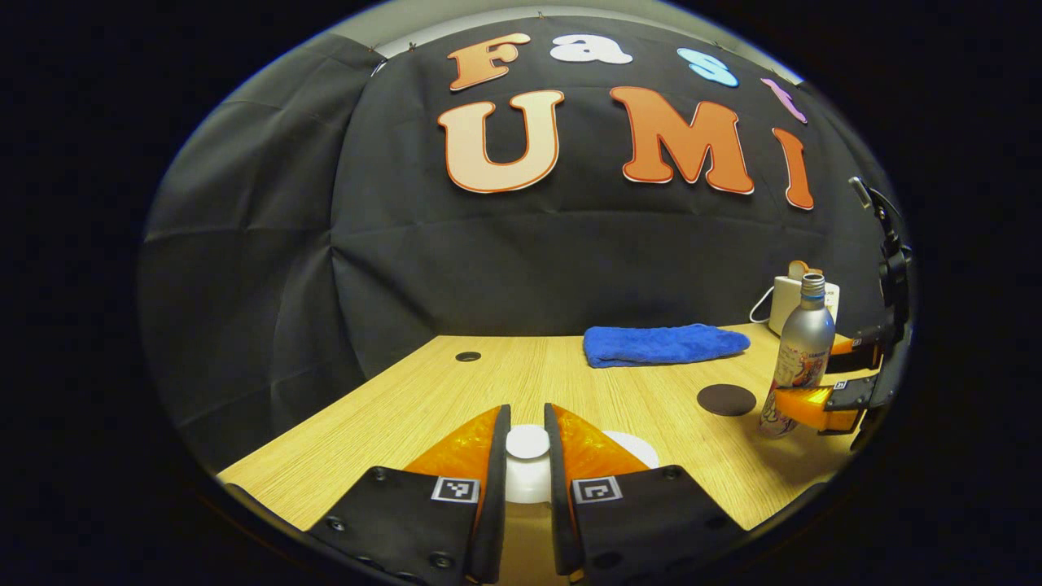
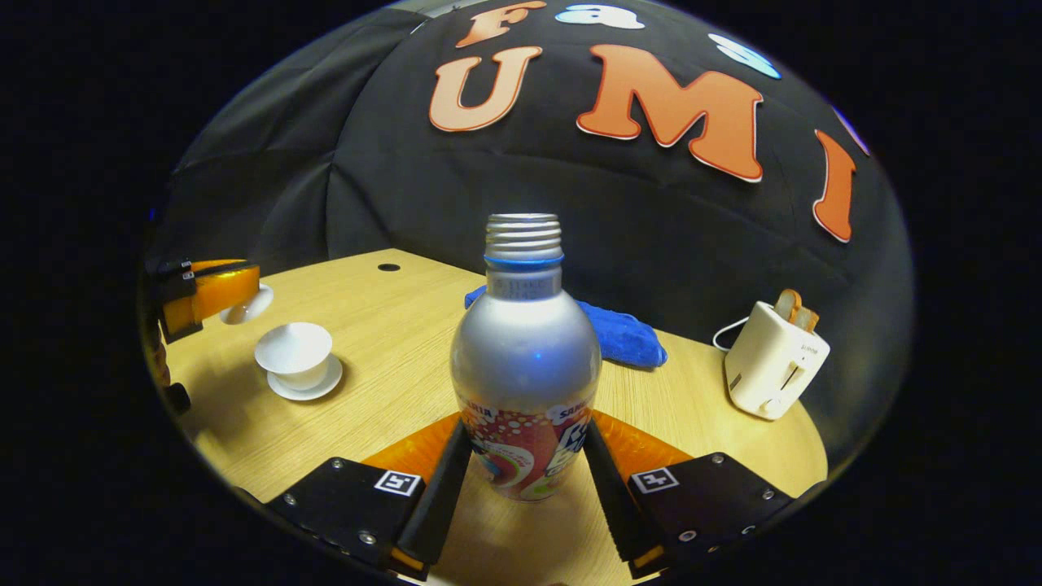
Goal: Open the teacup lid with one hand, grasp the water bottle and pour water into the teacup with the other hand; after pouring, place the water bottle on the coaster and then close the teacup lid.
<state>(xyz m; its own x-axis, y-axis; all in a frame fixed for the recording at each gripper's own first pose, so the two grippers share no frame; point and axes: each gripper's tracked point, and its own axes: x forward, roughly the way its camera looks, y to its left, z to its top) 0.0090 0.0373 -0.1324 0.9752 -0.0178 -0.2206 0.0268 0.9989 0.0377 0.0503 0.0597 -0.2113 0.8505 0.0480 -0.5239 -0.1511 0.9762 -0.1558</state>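
Your left gripper (image 1: 527, 443) is clamped on the teacup lid (image 1: 527, 442), lifted off the teacup (image 2: 295, 354), while your right gripper (image 2: 525, 465) squeezes the uncapped water bottle (image 2: 525, 366).

cloth (image 2: 623, 335) behind bottle (image 2: 525, 358) | toaster (image 2: 773, 358) right | teacup (image 2: 295, 352) left on table (image 2: 391, 391)

— Bright overhead light on the tabletop (image 2: 391, 342), dim toward the cloth wall. Strong fisheye bending at the edges.

— Sharp near the water bottle (image 2: 525, 358), with a soft sheen on its shoulder. Soft shadow left of the teacup (image 2: 295, 352); slight blur at the rim.
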